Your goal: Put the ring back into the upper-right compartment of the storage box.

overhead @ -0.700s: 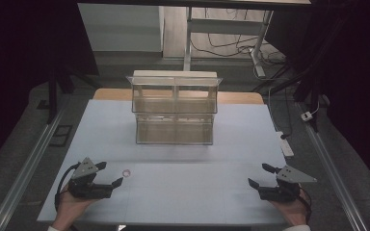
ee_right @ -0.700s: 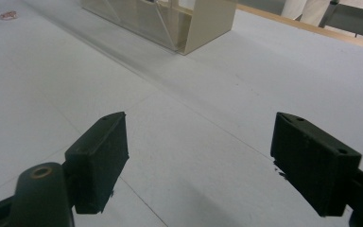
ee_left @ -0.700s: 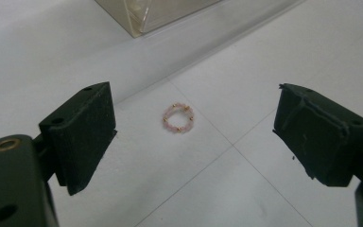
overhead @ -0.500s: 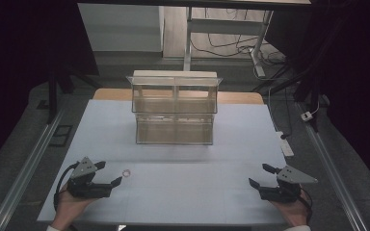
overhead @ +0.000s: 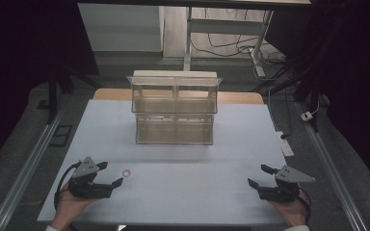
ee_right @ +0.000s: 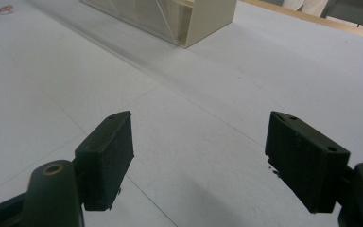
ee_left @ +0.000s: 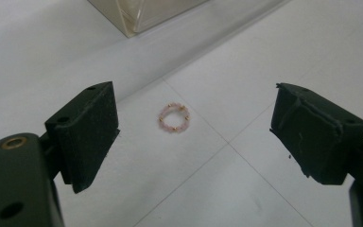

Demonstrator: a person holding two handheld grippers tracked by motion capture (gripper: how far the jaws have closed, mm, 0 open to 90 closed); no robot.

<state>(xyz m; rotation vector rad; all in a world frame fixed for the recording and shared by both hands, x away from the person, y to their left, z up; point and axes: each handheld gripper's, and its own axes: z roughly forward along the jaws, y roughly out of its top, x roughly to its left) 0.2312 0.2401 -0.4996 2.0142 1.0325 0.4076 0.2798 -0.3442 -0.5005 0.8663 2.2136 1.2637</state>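
Just ahead of the left gripper [overhead: 110,175], jaws spread wide and empty, the little bead ring [ee_left: 174,117] now sits lined up between them since the hand nudged closer, so a grab looks imminent.

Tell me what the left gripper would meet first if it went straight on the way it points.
Probably the small pink bead ring, lying on the white table ahead of the open left gripper, between the lines of its jaws. The clear organizer stands farther off.

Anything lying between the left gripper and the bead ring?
Nothing: bare white table separates the open left gripper from the bead ring, as the left gripper view shows.
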